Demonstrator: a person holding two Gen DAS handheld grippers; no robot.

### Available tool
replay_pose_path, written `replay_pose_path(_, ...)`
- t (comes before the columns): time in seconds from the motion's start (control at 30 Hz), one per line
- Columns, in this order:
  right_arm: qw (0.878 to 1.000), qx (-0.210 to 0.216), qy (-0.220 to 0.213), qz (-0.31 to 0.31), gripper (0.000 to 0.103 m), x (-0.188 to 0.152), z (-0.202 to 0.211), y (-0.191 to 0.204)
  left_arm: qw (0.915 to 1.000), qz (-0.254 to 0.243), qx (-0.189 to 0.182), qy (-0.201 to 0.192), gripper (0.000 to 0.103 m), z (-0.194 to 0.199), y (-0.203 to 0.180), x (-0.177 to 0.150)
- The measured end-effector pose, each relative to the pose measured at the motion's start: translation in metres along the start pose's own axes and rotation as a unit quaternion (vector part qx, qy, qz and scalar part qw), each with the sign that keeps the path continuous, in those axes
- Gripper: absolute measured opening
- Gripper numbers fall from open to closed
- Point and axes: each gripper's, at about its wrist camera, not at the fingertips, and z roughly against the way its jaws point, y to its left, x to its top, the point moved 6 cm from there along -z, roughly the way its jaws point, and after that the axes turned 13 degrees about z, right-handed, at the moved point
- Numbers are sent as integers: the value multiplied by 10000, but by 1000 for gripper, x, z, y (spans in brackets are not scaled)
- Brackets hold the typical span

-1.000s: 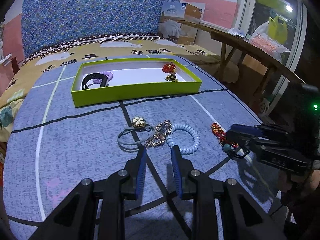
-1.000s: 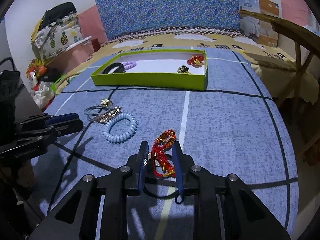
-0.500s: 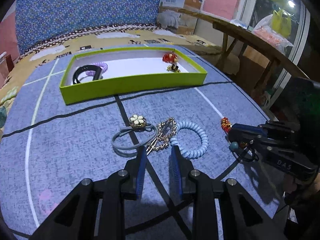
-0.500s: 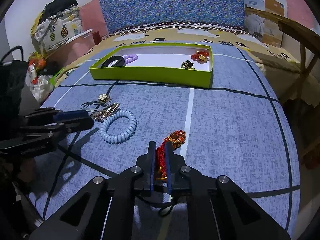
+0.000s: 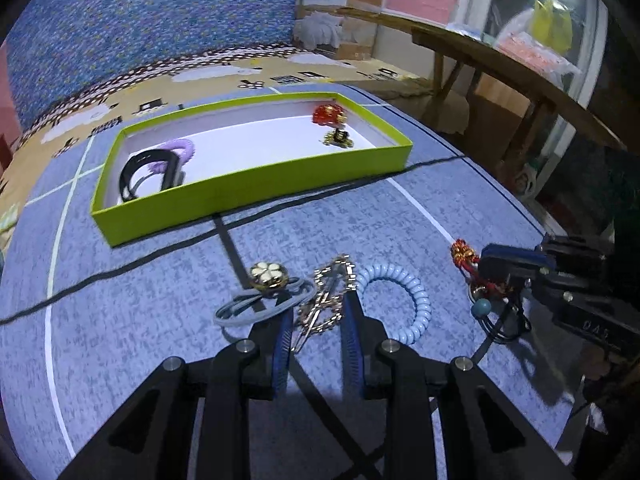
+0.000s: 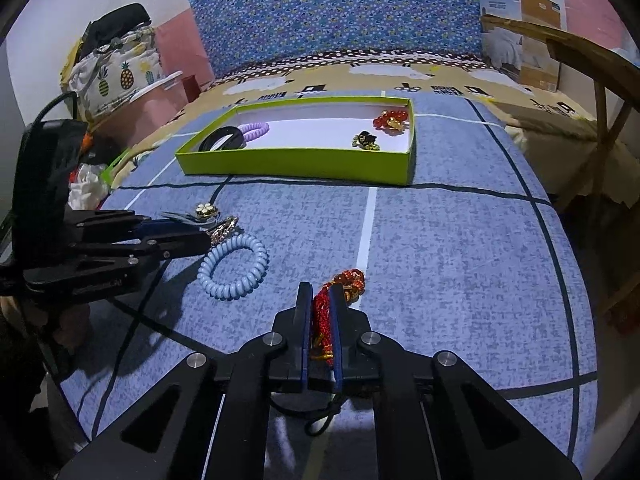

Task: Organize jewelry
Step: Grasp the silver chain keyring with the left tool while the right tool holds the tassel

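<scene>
Surrounding gold clip [image 5: 325, 303] now, left jaws

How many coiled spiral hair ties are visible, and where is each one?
2. A light blue spiral hair tie lies on the blue cloth beside the left gripper. A purple spiral hair tie lies inside the green tray, at its left end.

Right gripper [image 6: 320, 320] is sitting low over the surface, jaws pinched nearly together, clamping the red beaded tassel [image 6: 322, 312] between the pads. Left gripper [image 5: 316, 320] is also hovering low, jaws parted and gripping nothing, fingertips straddling the gold hair clip [image 5: 326, 300]. Both are pointing forward, side by side.
</scene>
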Motion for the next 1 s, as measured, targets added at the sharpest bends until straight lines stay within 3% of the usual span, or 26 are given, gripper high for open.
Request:
replay_pose_path(0.1, 10000, -4, -12, -22, 8, 1, 0, -2, 9999, -153, 71, -1, 20, -2, -4, -1)
replay_pose_path(0.23, 10000, 0, -27, -49, 8, 1, 0, -3, 9996, -223, 147, -71, 20, 0, -6, -2)
replay_pose_path(0.27, 10000, 2, -34, -55, 8, 1, 0, -3, 9996, -218, 161, -91, 9, 0, -6, -2)
replay_pose_path(0.33, 10000, 5, -51, -65, 8, 2, 1, -3, 9996, -196, 150, -130, 3, 3, -6, -2)
replay_pose_path(0.83, 9997, -19, -224, -99, 8, 3, 15, -3, 9987, -107, 93, -481, 0, 32, -11, -14)
replay_pose_path(1.0, 9996, 14, -244, -119, 8, 2, 18, -1, 9990, -226, 141, -358, 0, 30, -12, -18)
